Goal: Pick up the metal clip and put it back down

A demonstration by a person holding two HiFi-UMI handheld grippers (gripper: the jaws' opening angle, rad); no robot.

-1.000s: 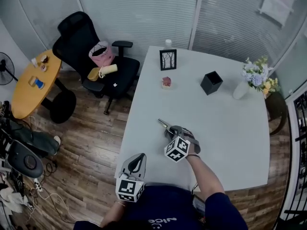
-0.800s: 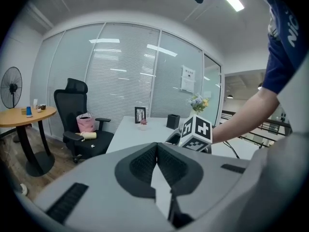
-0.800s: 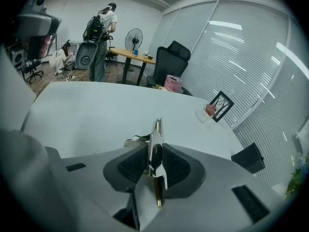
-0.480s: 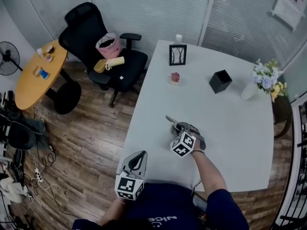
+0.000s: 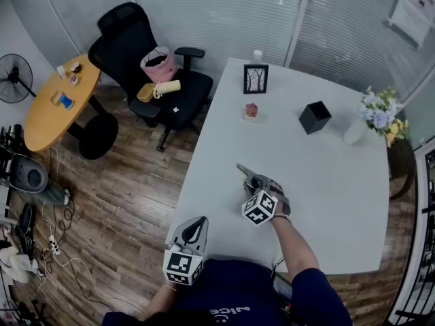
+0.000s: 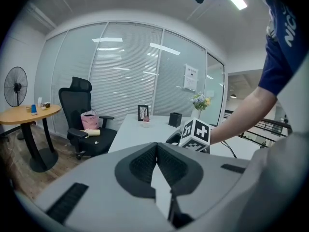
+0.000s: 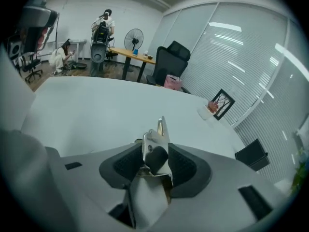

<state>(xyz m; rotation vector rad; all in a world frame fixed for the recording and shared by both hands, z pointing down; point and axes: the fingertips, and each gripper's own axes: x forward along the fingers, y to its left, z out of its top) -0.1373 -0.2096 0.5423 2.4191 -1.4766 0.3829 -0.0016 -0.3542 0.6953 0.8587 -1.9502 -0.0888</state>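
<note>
The metal clip (image 5: 245, 172) lies low over the white table (image 5: 326, 182), near its left front part, with its silver tip pointing to the far left. My right gripper (image 5: 253, 180) has the clip (image 7: 161, 126) between its dark pads. Both pads still touch the clip's sides while the jaws are opening. My left gripper (image 5: 201, 221) hangs off the table's front left corner, shut and empty. In the left gripper view its pads (image 6: 145, 163) meet in a thin line, and the right gripper's marker cube (image 6: 195, 134) shows ahead.
At the table's far side stand a photo frame (image 5: 255, 79), a small red thing (image 5: 251, 111), a black box (image 5: 315, 117), a bottle (image 5: 257, 55) and a vase of flowers (image 5: 370, 117). A black office chair (image 5: 146, 73) and a round wooden table (image 5: 61, 107) stand left.
The head view has drifted, so everything sits a little further right in the picture. The right gripper stays at the same spot on the table with the clip. The left gripper has not moved.
</note>
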